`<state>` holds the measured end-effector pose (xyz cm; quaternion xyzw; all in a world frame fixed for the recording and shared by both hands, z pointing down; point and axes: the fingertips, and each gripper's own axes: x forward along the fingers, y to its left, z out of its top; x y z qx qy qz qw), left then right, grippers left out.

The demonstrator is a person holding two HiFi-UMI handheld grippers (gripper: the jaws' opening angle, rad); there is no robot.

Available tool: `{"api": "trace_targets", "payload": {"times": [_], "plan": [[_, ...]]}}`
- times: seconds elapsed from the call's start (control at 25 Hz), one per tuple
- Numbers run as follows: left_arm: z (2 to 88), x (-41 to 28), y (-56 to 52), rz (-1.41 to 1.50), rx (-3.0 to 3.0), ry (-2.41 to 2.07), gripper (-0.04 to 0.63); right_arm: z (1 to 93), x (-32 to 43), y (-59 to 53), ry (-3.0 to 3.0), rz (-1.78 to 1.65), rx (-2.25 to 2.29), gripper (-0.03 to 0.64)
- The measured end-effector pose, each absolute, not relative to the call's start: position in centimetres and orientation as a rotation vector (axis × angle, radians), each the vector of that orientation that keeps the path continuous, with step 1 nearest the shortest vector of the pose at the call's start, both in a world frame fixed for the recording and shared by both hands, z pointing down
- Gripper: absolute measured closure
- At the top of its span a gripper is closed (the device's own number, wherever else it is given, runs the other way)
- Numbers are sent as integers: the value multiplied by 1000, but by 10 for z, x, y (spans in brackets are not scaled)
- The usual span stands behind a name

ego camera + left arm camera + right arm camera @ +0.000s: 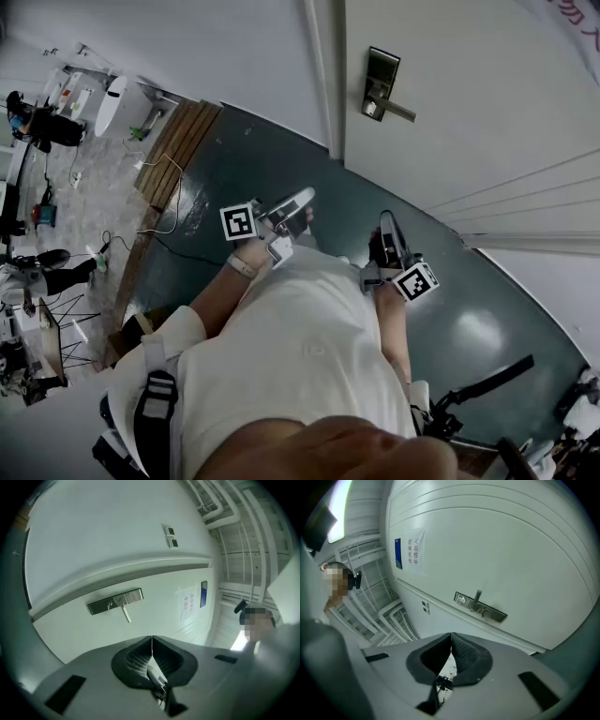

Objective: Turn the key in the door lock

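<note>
Where the white door [487, 103] meets its frame, the door lock [380, 80] sits at about 1 o'clock in the head view. It is a dark upright metal plate whose lever handle [401, 112] slants off toward 4 o'clock. In the right gripper view the plate [480, 606] looks brushed silver, and a small piece [483, 613] juts out just beside the lever, too small to tell whether it is a key. The left gripper view shows the same plate [115, 601] at 11 o'clock from the jaws. A paper notice [186, 604] and a blue sign [204, 594] hang on the door at 2 o'clock. Dark green floor [347, 202] lies between the door and both tools, which are well apart from the lock. The left gripper [302, 201] is at 7 o'clock from the lock and the right gripper [387, 223] at 6 o'clock. Each has its fingers pressed together with nothing between them [152, 639] [451, 635]. Wooden boards [178, 141] and a pale cable [169, 202] lie toward 9 o'clock. The person's white shirt [300, 356] fills the foreground at 6 o'clock.
</note>
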<state>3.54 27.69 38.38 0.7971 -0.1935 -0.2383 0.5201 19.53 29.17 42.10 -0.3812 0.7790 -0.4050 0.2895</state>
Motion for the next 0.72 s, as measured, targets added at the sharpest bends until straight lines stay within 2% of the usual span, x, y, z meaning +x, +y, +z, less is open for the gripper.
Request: {"api": "trace_targets", "payload": {"times": [0.32,0.72], "plan": [[388,49,269,-565,1880,-434,586,420,203,283,2079,-1084,-1054,594],[402,29,183,-566,1846,-402,586,428,193,213,2067,-1088,-1145,594]]}}
